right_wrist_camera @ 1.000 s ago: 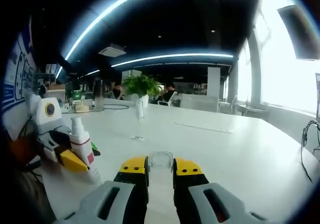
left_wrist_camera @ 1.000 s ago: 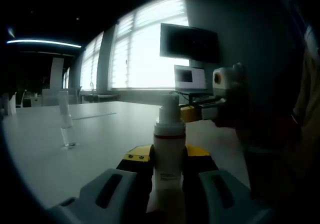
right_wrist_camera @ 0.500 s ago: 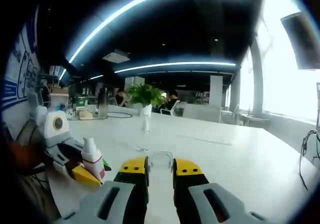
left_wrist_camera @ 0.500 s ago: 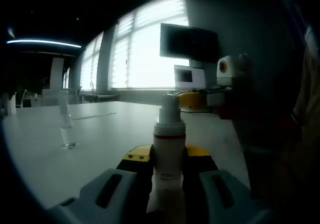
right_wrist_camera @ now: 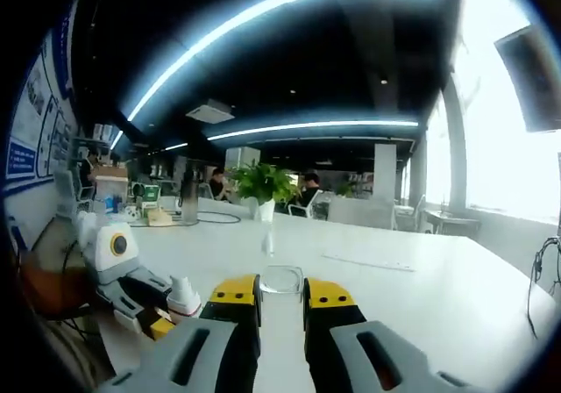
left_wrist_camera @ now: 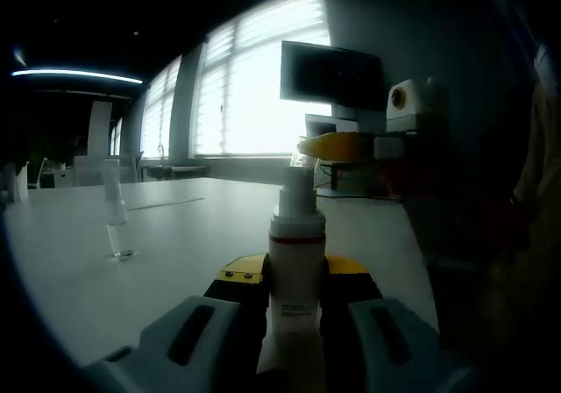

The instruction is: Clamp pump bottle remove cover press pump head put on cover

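White table (left_wrist_camera: 175,226) under bright windows (left_wrist_camera: 254,86) bears a clamped pump bottle (left_wrist_camera: 296,261).

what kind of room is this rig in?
Likely an open-plan office or meeting area: a long white table, a wall-mounted monitor beside big windows, and people seated at desks past a potted plant.
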`<state>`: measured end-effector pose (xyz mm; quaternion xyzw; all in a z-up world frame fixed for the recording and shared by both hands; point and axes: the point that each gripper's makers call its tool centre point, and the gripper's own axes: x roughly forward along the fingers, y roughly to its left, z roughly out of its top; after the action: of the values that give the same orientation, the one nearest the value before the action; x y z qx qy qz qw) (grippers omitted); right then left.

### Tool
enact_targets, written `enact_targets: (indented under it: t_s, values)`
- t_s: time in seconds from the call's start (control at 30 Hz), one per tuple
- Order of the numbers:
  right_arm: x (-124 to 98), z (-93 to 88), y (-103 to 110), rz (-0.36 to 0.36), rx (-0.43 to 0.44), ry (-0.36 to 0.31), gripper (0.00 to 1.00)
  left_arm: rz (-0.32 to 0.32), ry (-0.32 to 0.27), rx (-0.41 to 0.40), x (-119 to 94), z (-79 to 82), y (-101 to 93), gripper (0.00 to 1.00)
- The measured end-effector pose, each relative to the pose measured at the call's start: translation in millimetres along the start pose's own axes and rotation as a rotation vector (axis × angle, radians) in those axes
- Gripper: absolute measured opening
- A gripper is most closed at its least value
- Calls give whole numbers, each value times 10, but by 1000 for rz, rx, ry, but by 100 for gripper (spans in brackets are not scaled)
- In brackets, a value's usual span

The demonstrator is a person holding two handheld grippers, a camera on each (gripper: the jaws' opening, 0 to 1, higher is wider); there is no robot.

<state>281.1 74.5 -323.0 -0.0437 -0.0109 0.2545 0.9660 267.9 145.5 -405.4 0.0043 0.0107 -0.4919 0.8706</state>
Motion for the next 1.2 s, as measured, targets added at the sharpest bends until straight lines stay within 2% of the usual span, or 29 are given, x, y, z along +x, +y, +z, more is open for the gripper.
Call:
enact_targets:
  t_s: [0.57, 1.2]
  values:
    - [-41, 291, 234, 50, -8, -67, 14, 0, 0, 1, 0, -1, 3, 13]
    - [-5, 350, 533, 126, 19, -86, 14, 2, 0, 3, -4, -2, 5, 13]
